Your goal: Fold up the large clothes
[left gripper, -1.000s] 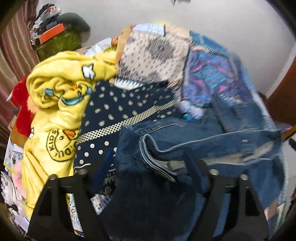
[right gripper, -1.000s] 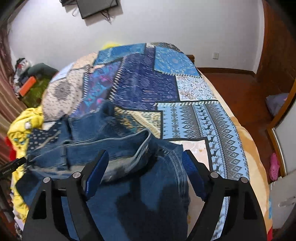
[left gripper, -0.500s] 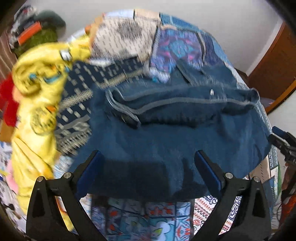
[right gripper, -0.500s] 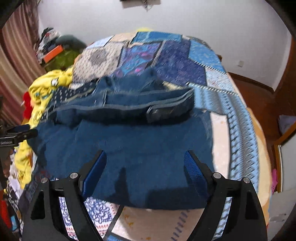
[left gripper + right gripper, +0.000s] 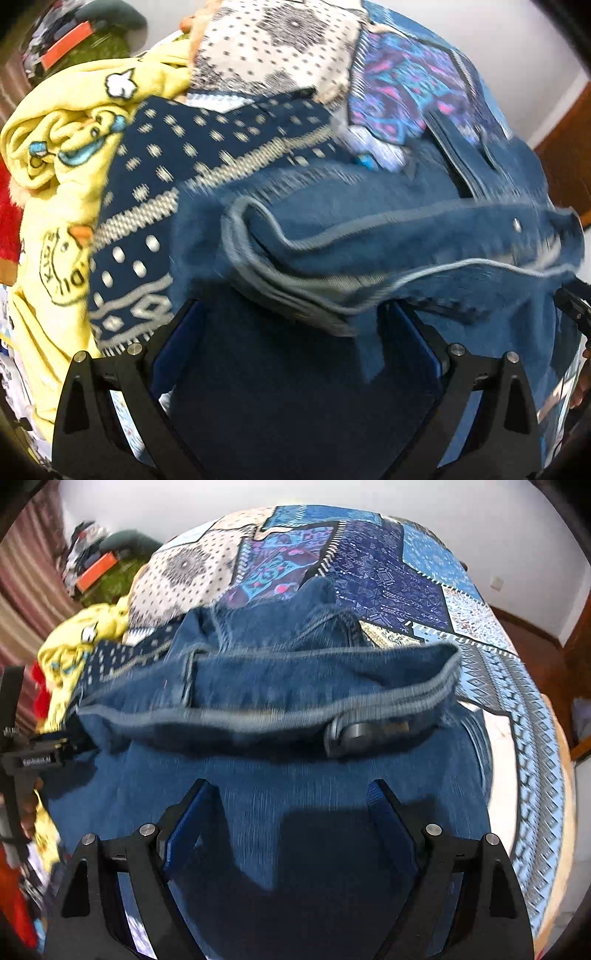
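A pair of blue denim jeans [image 5: 369,236] lies folded across the patchwork bedspread [image 5: 373,572], waistband edge uppermost. It also shows in the right wrist view [image 5: 295,775]. My left gripper [image 5: 295,314] is open, its blue pads spread wide over the near denim fold. My right gripper [image 5: 291,794] is open too, jaws apart above the jeans, touching nothing that I can see. The left gripper's body [image 5: 22,760] shows at the left edge of the right wrist view.
A yellow cartoon blanket [image 5: 62,184] and a navy dotted cloth [image 5: 207,155] are piled at the bed's left side. A red item [image 5: 9,225] lies beyond. Clutter [image 5: 96,568] sits by the striped curtain. Wooden furniture [image 5: 580,657] stands at the right.
Both grippers have moved forward and down over the jeans; the left one swung back toward the yellow blanket. The jeans lie lower and closer under the open jaws.
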A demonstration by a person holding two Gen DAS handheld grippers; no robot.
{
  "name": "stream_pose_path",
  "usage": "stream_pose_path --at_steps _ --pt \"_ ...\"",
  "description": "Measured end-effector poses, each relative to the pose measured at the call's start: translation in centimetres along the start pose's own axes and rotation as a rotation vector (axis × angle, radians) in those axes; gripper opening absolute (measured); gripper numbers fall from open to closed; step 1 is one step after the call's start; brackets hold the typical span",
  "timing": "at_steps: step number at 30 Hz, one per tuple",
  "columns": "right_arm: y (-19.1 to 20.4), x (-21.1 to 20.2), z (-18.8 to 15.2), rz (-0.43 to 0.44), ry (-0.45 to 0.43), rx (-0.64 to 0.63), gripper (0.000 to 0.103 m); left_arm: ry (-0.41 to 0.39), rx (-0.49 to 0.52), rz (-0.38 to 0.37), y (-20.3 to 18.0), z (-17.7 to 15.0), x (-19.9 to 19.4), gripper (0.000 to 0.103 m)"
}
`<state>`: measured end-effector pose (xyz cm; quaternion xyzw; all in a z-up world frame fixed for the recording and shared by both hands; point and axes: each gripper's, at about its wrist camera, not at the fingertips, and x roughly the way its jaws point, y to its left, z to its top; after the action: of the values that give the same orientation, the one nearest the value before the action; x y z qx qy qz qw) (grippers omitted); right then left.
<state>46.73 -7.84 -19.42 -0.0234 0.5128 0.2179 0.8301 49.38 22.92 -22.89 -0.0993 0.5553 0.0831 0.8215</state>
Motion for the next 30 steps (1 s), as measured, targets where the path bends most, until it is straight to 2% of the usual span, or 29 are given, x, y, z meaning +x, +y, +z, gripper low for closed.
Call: stream_pose_path --at_steps 3,5,9,12,15,18,22,27,30 --pt "-0.6 0.7 1.7 0.000 -0.002 0.043 0.083 -0.024 -0.032 -0.003 1.1 1.5 -0.4 0.100" --pt "-1.0 0.9 2.9 -0.007 -0.016 0.074 0.083 -0.046 -0.058 0.020 1.7 2.7 -0.6 0.100" --pt "-1.3 0.4 4.1 -0.064 -0.070 0.123 0.083 -0.065 -0.120 0.042 2.5 4.4 -1.0 0.100" --pt "-0.8 -1.0 4.0 -0.042 -0.110 0.141 0.083 -0.147 -0.133 0.060 2.3 4.7 -3.2 0.100" --pt "0.6 -2.2 3.4 -0.025 -0.136 0.092 0.083 -0.219 -0.091 0.073 1.4 4.4 -5.5 0.100" --pt "3.1 -3.4 2.3 -0.041 -0.163 -0.017 0.083 -0.253 -0.057 0.011 0.6 3.5 -7.9 0.100" --pt "6.4 -4.2 0.3 0.004 -0.161 -0.119 0.083 -0.253 0.028 -0.085 -1.2 0.6 -10.0 0.100" --pt "9.1 -4.3 -2.5 0.052 -0.163 -0.176 0.083 -0.218 0.069 -0.174 -2.5 -2.9 -10.1 0.100" --pt "9.6 -3.1 -3.7 0.038 -0.133 -0.212 0.083 -0.200 0.083 -0.179 -2.9 -5.0 -9.2 0.100"
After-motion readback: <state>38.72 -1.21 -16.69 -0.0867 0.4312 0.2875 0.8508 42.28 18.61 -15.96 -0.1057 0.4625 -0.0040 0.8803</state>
